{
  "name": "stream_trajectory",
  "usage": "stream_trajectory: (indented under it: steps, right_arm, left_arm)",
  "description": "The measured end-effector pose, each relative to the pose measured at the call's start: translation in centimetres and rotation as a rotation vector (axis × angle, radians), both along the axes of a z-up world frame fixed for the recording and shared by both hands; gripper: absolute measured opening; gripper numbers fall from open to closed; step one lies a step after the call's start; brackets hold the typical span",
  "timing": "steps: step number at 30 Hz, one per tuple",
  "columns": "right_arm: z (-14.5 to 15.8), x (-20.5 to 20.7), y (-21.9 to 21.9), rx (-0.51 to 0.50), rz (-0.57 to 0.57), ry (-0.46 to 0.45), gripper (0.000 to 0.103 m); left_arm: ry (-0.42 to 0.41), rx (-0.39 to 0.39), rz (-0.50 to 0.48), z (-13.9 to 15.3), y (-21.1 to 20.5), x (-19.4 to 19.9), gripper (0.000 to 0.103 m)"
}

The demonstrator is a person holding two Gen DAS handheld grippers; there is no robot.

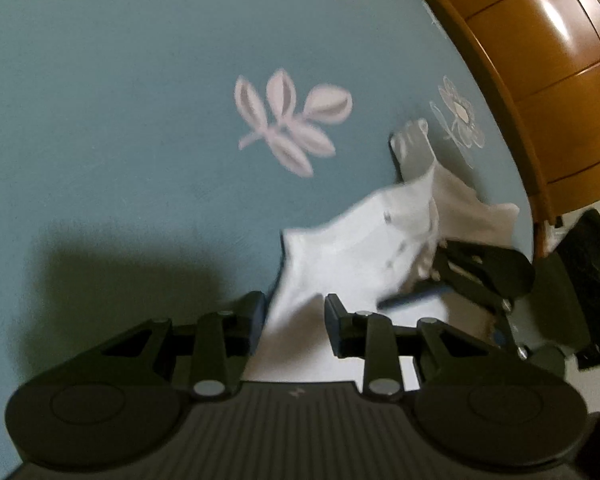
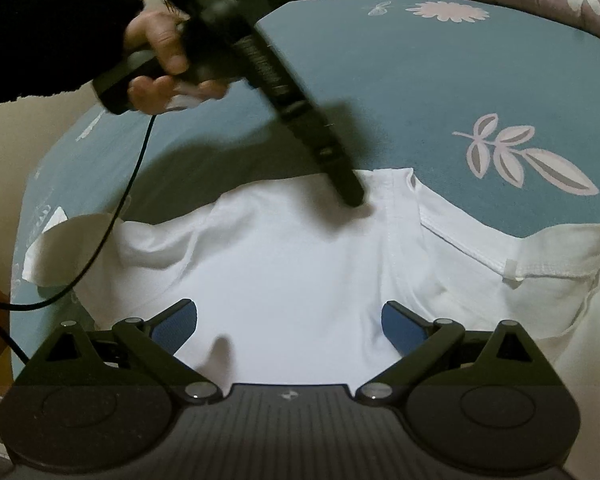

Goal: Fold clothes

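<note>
White shirt [image 2: 284, 264] spread on the blue floral bedsheet [image 2: 400, 80] — collar toward the far side. Left gripper [image 2: 354, 196] presses its tip into the cloth near the collar; its fingers stand slightly parted around fabric. Right gripper [image 2: 289, 322] hovers above the shirt, fingers wide apart.

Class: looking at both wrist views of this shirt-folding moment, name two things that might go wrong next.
1. The black cable trails across the white shirt's sleeve, so it may snag or drag the fabric.
2. The left gripper presses near the collar while the right gripper is open over the cloth; a pull could bunch it.
</note>
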State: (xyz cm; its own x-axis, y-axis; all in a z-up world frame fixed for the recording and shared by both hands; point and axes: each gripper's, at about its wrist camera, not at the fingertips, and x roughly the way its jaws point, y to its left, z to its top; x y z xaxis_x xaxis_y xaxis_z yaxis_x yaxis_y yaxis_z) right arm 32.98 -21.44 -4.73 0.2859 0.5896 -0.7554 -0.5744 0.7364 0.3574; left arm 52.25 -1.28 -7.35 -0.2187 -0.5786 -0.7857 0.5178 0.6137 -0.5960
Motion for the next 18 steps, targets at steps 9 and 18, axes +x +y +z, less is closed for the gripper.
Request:
stream_trajectory:
  steps: [9,18]
  right_arm:
    - [-0.6,-0.1,0.4,0.012,-0.002,-0.011,0.103]
    - [-1.0,-0.1,0.7,0.023,-0.011,-0.012,0.103]
  left_arm:
    - [0.128,-0.026,-0.013,-1.7,0.7,-0.6,0.025]
    - [0.169,-0.02,-0.05,-2.1,-1.0,-0.2,0.018]
